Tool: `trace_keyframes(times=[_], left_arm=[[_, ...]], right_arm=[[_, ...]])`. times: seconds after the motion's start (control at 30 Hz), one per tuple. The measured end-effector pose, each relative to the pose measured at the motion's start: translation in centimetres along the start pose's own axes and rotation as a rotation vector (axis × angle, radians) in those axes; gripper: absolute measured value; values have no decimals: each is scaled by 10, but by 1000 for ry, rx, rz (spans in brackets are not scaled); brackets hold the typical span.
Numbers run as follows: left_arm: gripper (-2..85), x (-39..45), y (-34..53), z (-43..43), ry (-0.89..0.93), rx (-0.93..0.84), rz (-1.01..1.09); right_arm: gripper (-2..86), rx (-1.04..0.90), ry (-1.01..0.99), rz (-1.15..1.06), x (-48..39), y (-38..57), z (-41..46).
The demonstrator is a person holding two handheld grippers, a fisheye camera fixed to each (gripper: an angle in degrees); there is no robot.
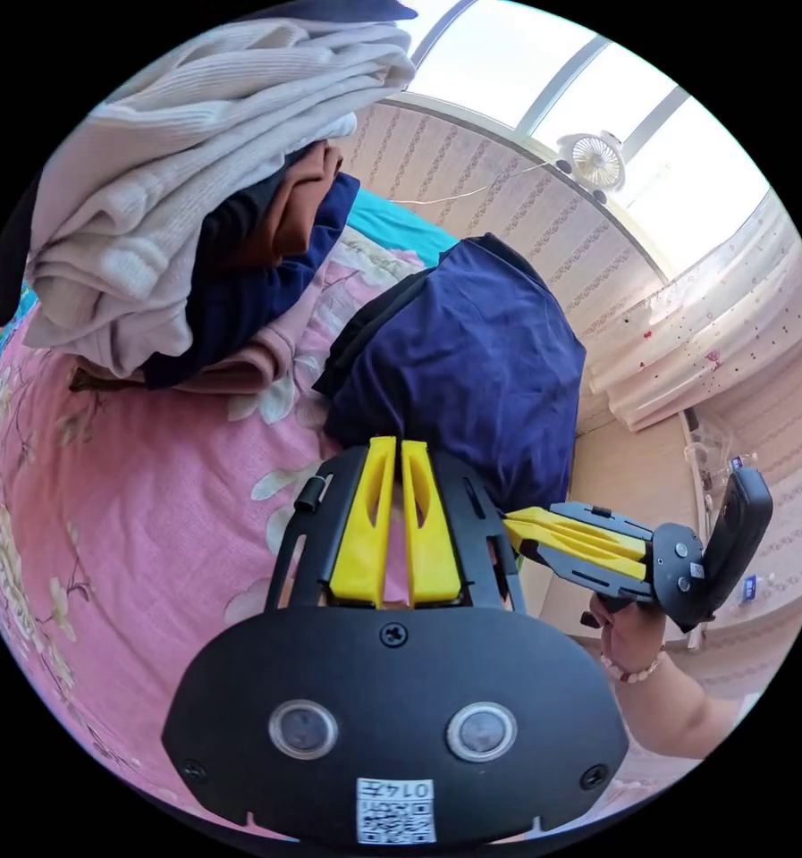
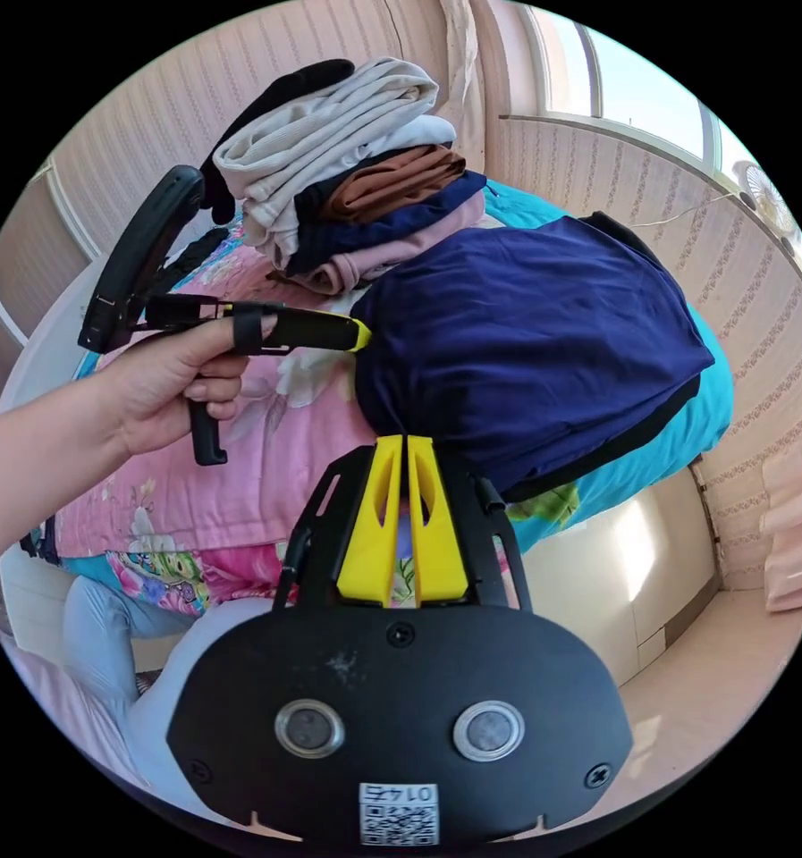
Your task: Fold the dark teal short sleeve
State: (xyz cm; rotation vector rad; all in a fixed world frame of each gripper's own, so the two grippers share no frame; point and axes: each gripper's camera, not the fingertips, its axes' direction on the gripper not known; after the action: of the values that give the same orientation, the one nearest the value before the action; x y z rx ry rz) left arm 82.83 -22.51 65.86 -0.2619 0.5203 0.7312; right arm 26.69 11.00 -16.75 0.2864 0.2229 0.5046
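The garment in hand (image 2: 535,340) reads navy blue rather than dark teal, with a black band along one edge; it lies bunched and partly doubled over on the pink floral bedspread (image 1: 150,536), toward the right side of the bed and spilling over a turquoise sheet (image 2: 678,438) at the far right edge. It looks like a thin, soft knit: light, limp, prone to sag and slide when lifted, and not fragile. My judgement is that the best hold is at the hem corners or the shoulder seams, where doubled cloth gives the jaws something to bite, not the loose middle, which would only bunch further. The left gripper (image 1: 399,447) has its yellow jaws pressed close together with their tips at the near edge of the fabric; whether cloth is actually caught between them I cannot tell. The right gripper (image 2: 402,442) stands likewise, jaws nearly touching at the garment's near lower edge, and again a pinch cannot be confirmed. In the left gripper view the right gripper comes in from the right, held by a hand (image 1: 628,630) wearing a bead bracelet, its tips against the cloth's right side. In the right gripper view the left gripper reaches in from the left with its tip touching the garment's left edge. Behind, on the far left, sits a stack of folded clothes (image 2: 347,170), cream on top. A small fan (image 1: 595,159) is mounted by the window beyond.
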Motion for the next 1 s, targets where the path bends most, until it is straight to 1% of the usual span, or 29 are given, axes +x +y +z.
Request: trace_keyframes(times=[0.17,0.3,0.4,0.43,0.5,0.53,0.6,0.63,0.7,0.73,0.77,0.8,0.83,0.87,0.9,0.93,0.97,1.0], left_arm=[[-9,-14,25,-54,111,145,-8],[-10,-24,69,-111,160,273,-18],[-10,-43,122,-176,150,370,-69],[-10,-47,131,-190,136,395,-79],[-10,-61,167,-251,56,499,-128],[-10,-65,175,-267,30,525,-145],[-10,-73,195,-320,-73,602,-158],[-10,-76,199,-355,-160,626,-150],[-10,-70,182,-422,-268,637,-88],[-10,-65,173,-437,-281,639,-51],[-10,-51,154,-459,-299,621,49],[-10,-42,144,-468,-322,612,95],[-10,-23,127,-479,-389,581,198],[-10,-7,111,-480,-413,511,298],[-10,5,101,-474,-455,449,352],[-10,10,98,-470,-489,424,375],[-10,17,96,-457,-511,361,408],[-10,19,97,-451,-505,331,422]], right_arm=[[3,138,-176,-36,9,8,-72],[1,242,-425,-85,6,15,-131],[1,243,-591,-161,-13,14,-156],[1,234,-637,-208,-26,11,-164],[1,210,-712,-287,-49,4,-173],[1,201,-767,-333,-68,-3,-178],[0,185,-865,-422,-103,-16,-185],[0,181,-920,-486,-130,-27,-191],[0,192,-968,-580,-172,-46,-205],[0,220,-988,-622,-198,-60,-219],[0,243,-1006,-640,-209,-66,-228],[0,304,-1030,-661,-227,-77,-246],[0,369,-1022,-655,-241,-86,-263],[0,399,-1005,-642,-246,-89,-269],[0,448,-968,-605,-253,-95,-278],[0,469,-954,-557,-255,-98,-281],[0,477,-961,-532,-254,-98,-281],[1,467,-986,-496,-250,-97,-277]])
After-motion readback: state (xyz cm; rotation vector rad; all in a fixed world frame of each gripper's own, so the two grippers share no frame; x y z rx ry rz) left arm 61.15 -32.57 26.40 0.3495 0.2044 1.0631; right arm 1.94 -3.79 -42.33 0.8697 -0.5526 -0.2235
